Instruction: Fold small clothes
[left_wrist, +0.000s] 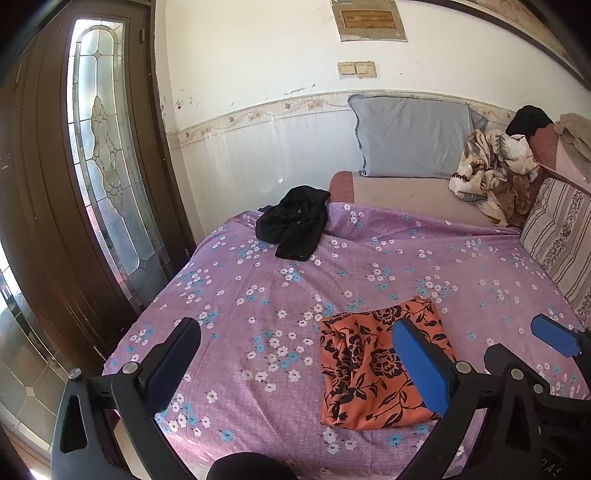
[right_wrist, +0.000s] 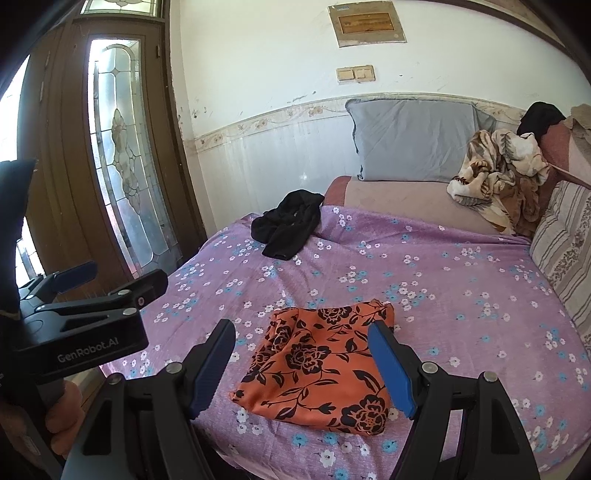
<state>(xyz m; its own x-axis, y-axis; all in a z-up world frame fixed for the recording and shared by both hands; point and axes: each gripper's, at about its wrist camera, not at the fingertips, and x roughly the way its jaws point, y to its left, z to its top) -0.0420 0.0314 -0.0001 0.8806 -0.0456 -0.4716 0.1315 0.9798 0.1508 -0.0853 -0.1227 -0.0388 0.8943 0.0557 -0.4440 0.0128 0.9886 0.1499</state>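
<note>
An orange cloth with black flowers (left_wrist: 373, 369) lies folded flat on the purple flowered bedsheet (left_wrist: 258, 295), near the bed's front edge; it also shows in the right wrist view (right_wrist: 321, 365). A crumpled black garment (left_wrist: 295, 225) lies farther back on the left (right_wrist: 288, 225). My left gripper (left_wrist: 295, 369) is open and empty, held above the sheet just left of the orange cloth. My right gripper (right_wrist: 303, 369) is open and empty, held just above the orange cloth. The left gripper (right_wrist: 110, 280) also shows at the left of the right wrist view.
A grey pillow (left_wrist: 413, 136) leans on the back wall. A crumpled floral blanket (left_wrist: 495, 170) and a striped cushion (left_wrist: 561, 236) are at the right. A brown door with stained glass (left_wrist: 103, 147) stands left of the bed.
</note>
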